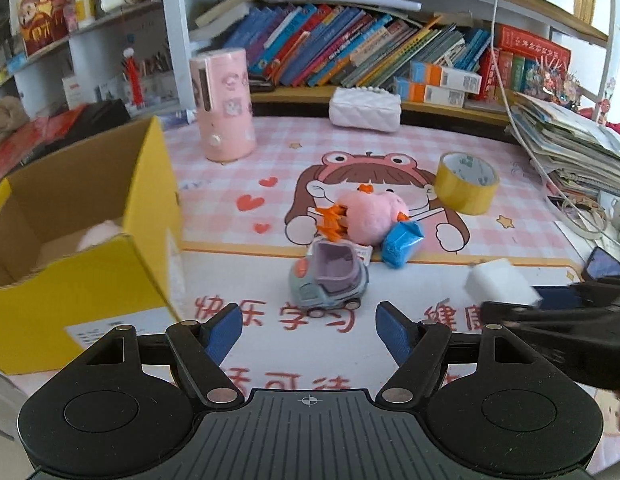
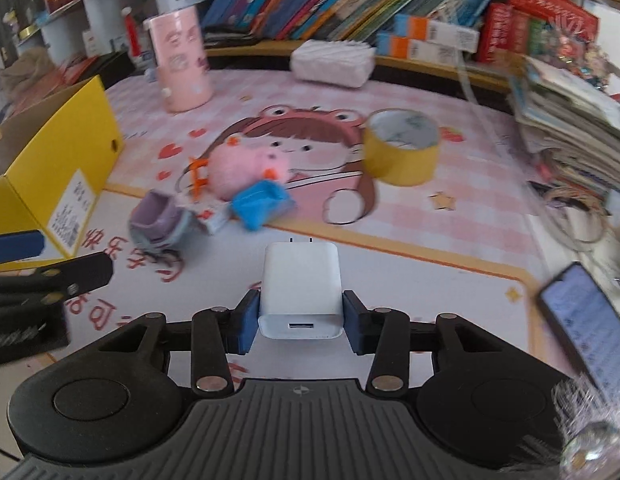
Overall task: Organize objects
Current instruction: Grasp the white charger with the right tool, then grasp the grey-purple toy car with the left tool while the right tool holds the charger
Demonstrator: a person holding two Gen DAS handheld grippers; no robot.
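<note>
My right gripper (image 2: 299,316) is shut on a white USB charger (image 2: 299,292), prongs pointing away, held above the desk mat; the charger also shows in the left wrist view (image 1: 498,282). My left gripper (image 1: 310,330) is open and empty, just in front of a grey-purple toy car (image 1: 330,280). Behind the car lie a pink plush (image 1: 370,212), an orange toy (image 1: 332,220) and a blue packet (image 1: 402,242). A yellow cardboard box (image 1: 89,264) stands open at the left with something pink inside. A yellow tape roll (image 1: 466,182) stands at the right.
A pink cylinder (image 1: 225,104) and a white quilted pouch (image 1: 364,110) stand at the back of the mat, under a shelf of books (image 1: 350,48). A paper stack (image 1: 570,144) and cables lie right. A phone (image 2: 590,328) lies at the front right.
</note>
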